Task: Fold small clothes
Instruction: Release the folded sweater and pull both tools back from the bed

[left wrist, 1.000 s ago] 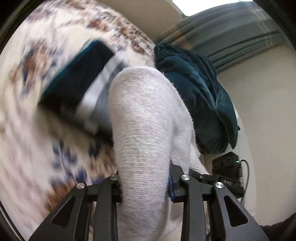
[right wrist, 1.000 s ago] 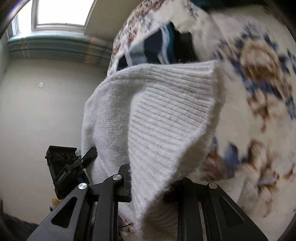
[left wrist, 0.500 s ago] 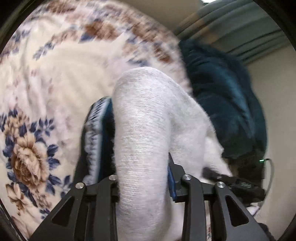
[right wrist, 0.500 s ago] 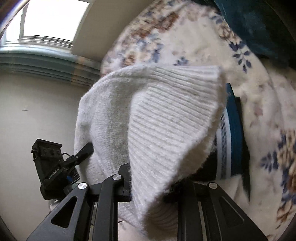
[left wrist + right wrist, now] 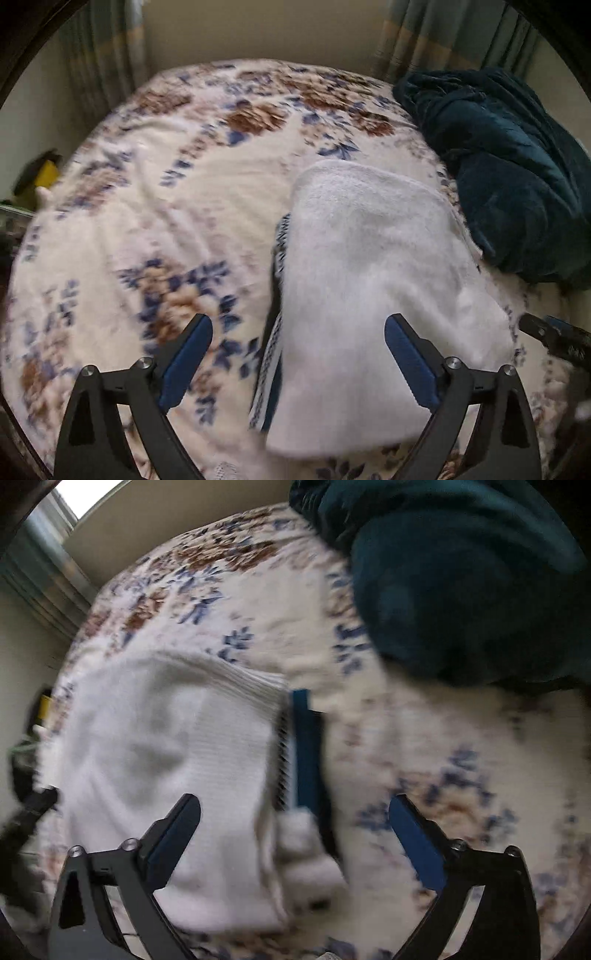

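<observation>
A folded white knit garment (image 5: 369, 295) lies on the floral bed cover, on top of a folded dark blue striped garment (image 5: 275, 362) whose edge shows at its left. In the right wrist view the white garment (image 5: 166, 775) lies left of centre with the blue garment's edge (image 5: 304, 749) at its right. My left gripper (image 5: 299, 354) is open and empty, its jaws wide apart just above the white garment. My right gripper (image 5: 295, 838) is open and empty above the garment's right edge.
A dark teal blanket (image 5: 509, 192) is heaped on the bed at the right and shows at the upper right in the right wrist view (image 5: 461, 583). Curtains and a wall stand behind the bed. A yellow object (image 5: 44, 173) sits past the bed's left edge.
Both grippers were shut on the white garment and held it up. They lowered it onto the blue striped garment, and now both jaws are open and the garment lies flat.
</observation>
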